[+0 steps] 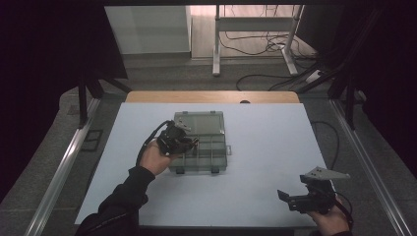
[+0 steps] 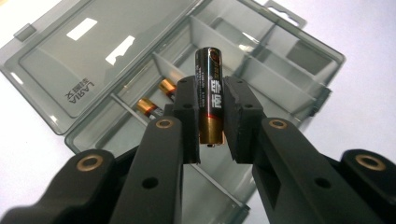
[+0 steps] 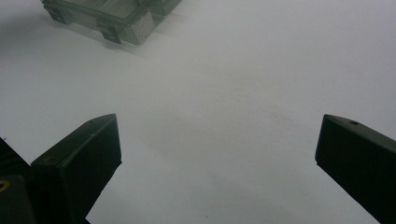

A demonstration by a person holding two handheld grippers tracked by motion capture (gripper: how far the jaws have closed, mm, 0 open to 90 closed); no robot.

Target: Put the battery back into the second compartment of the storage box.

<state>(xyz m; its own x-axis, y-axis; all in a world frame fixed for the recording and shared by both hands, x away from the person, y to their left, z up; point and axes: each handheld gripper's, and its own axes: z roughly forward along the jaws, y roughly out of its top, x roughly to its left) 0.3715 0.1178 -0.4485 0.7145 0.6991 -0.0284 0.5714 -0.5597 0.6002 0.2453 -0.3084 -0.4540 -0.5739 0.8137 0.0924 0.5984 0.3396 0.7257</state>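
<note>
High view: left gripper (image 1: 189,142) at frame centre, over open organiser box (image 1: 209,123); right gripper (image 1: 287,199) idle, lower right.
Left gripper view: jaws clamped on battery (image 2: 210,100), upright at centre for lowering into compartment.
Right gripper view: jaws wide apart above bare table (image 3: 224,93).

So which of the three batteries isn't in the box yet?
The battery clamped upright between the left gripper's fingers, over the open organiser box. The other two batteries lie flat together in one compartment of it.
</note>
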